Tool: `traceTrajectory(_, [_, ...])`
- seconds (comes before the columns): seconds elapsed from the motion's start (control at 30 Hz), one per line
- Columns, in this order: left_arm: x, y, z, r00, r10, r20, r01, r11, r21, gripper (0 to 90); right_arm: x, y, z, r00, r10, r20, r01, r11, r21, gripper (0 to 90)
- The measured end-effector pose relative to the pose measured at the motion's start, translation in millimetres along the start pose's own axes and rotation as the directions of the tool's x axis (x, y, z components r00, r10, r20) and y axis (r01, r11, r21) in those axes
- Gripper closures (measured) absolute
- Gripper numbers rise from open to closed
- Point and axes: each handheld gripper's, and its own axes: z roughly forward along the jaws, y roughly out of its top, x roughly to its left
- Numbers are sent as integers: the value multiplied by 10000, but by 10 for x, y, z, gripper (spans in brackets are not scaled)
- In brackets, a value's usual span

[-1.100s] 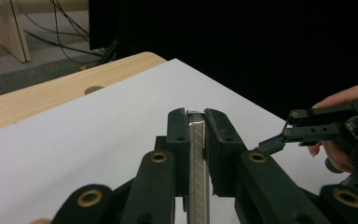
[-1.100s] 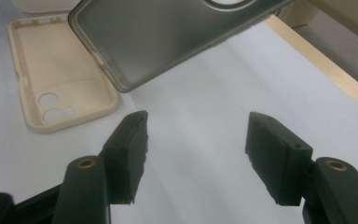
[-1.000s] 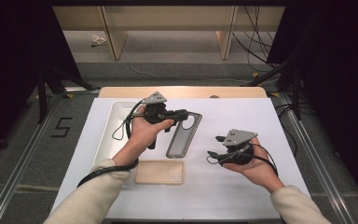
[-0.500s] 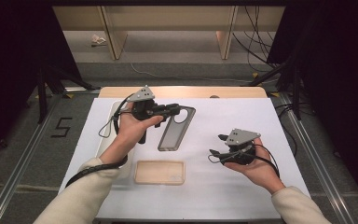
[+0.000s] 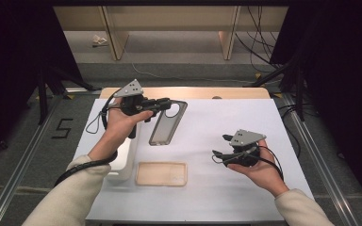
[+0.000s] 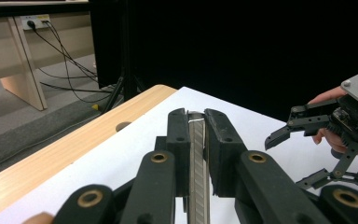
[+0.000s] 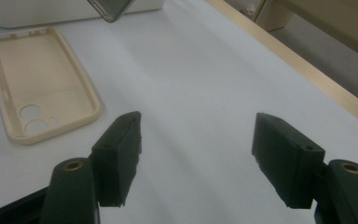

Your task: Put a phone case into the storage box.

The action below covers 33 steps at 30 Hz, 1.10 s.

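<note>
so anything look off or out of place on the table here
Nothing stands out. The grey phone case hangs tilted, only because the left gripper is shut on its edge. The beige case lies flat, undamaged, hollow side up.

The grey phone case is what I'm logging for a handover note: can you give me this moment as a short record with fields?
held item: grey phone case, clear of the table
holder: left gripper, jaws shut on the case's edge
right gripper: open, nothing between its jaws, which have just been opening
on table: beige phone case, open side up
beside it: white box
surface: white table
</note>
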Motion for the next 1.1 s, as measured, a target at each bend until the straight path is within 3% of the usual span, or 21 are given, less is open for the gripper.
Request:
traceTrajectory(0.2, [63, 25, -63, 9999, 9, -155, -11, 9999, -101, 801, 18, -13, -22, 9999, 117, 115, -117, 9999, -78, 279])
traceTrajectory(1.1, [367, 350, -356, 9945, 91, -1044, -160, 9977, -661, 801, 11, -32, -66, 9993, 202, 299, -195, 9996, -205, 279])
